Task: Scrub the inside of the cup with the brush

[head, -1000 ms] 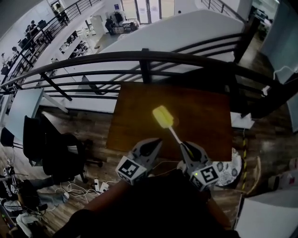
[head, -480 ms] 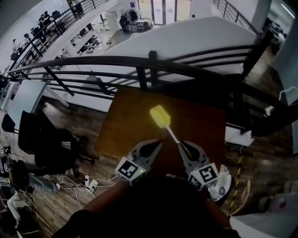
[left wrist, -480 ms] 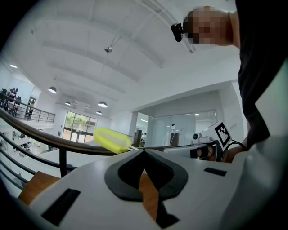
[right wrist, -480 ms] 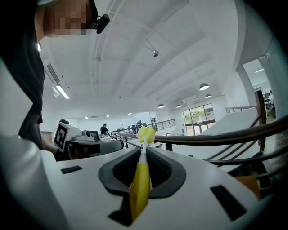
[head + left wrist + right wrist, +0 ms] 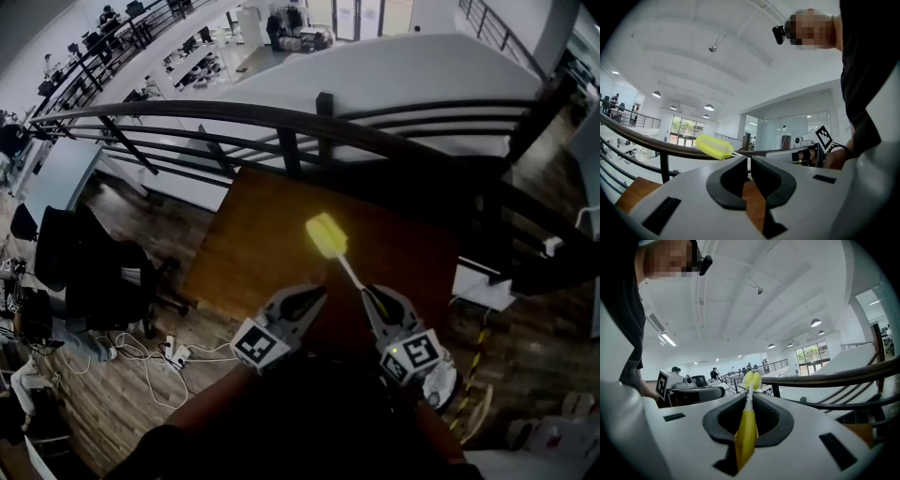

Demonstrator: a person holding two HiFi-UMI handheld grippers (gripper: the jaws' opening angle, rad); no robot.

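Note:
My right gripper (image 5: pixel 373 299) is shut on the yellow handle of a brush (image 5: pixel 746 427). The brush's thin white stem rises to a yellow sponge head (image 5: pixel 326 235), which hangs over the brown table (image 5: pixel 253 244). In the left gripper view that head (image 5: pixel 714 146) shows to the upper left of the jaws. My left gripper (image 5: pixel 316 293) is shut with nothing between its black pads (image 5: pixel 764 180). It is held level beside the right one (image 5: pixel 806 152). No cup shows in any view.
A dark metal railing (image 5: pixel 281 127) runs along the table's far edge, with a drop to a lower floor behind it. A black office chair (image 5: pixel 94 281) stands left of the table. Cables (image 5: pixel 155 361) lie on the wooden floor.
Both grippers and the brush keep the same pose before me. The table, railing and chair have slid across the head view as I moved sideways along the table.

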